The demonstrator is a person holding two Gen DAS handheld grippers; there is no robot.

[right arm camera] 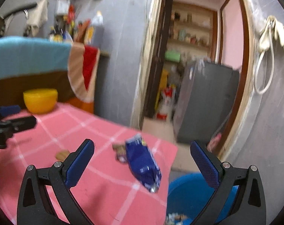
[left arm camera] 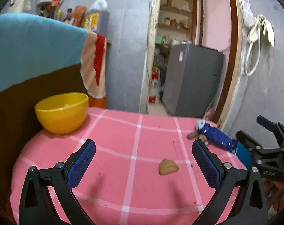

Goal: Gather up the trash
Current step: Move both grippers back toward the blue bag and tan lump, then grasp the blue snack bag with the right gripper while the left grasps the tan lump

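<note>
A blue snack wrapper [left arm camera: 217, 137] [right arm camera: 143, 164] lies at the right edge of the pink checked table [left arm camera: 112, 136] [right arm camera: 97, 168], with brown crumbs [left arm camera: 192, 135] [right arm camera: 118, 148] beside its far end. A tan biscuit piece [left arm camera: 168, 166] [right arm camera: 62, 154] rests mid-table. My left gripper [left arm camera: 143, 151] hovers open over the table, the biscuit piece between its fingers but lower. My right gripper [right arm camera: 142, 154] is open, with the wrapper lying between its fingers, untouched. The right gripper [left arm camera: 258, 135] also shows at the right in the left wrist view.
A yellow bowl [left arm camera: 62, 112] [right arm camera: 40, 100] stands at the table's far left corner. A blue bin [right arm camera: 190, 196] [left arm camera: 244, 154] with scraps inside sits below the table's right edge. A grey fridge [left arm camera: 194, 80] and a doorway lie beyond.
</note>
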